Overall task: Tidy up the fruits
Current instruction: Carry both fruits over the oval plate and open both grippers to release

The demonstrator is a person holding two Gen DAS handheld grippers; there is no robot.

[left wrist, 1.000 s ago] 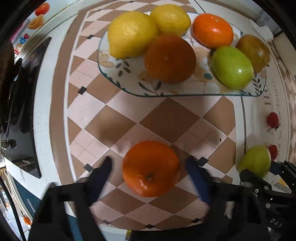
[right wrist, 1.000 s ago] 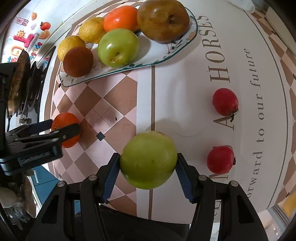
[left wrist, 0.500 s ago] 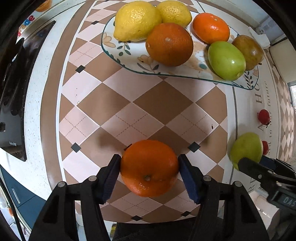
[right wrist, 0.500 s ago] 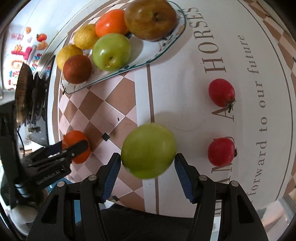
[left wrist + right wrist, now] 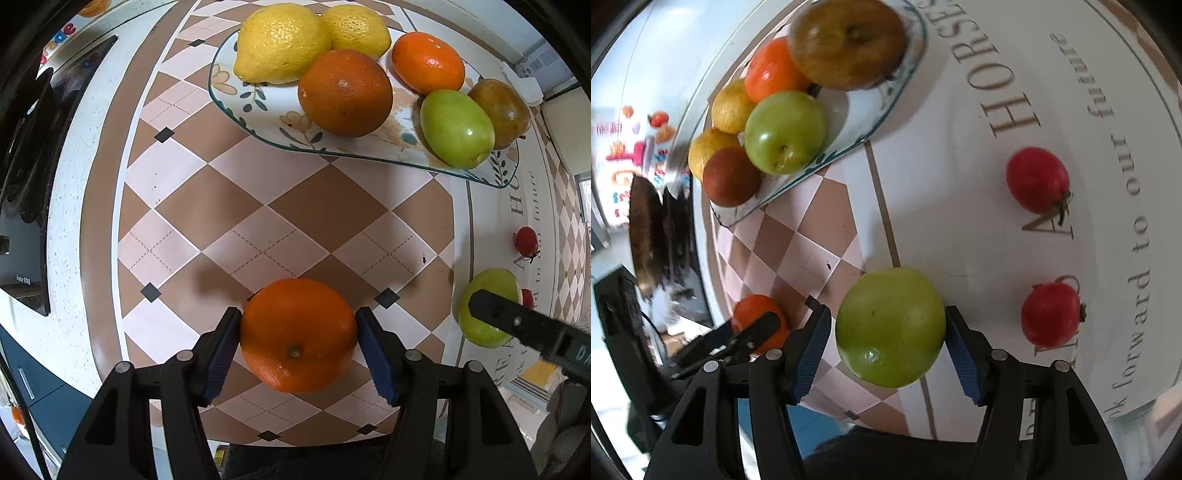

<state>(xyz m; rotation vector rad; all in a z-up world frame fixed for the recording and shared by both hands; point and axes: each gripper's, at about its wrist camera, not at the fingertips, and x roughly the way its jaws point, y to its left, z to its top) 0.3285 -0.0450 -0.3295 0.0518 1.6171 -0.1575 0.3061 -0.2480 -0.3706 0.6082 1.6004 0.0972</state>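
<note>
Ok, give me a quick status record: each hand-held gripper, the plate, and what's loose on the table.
left hand-held gripper: shut on loose orange, a pad on each side
right hand-held gripper: jaws just been closing; pads against held green apple
plate: large lemon, small lemon, dark orange, bright orange, second green apple, brown fruit
loose on tablecloth: far red fruit, near red fruit, apart from each other
</note>
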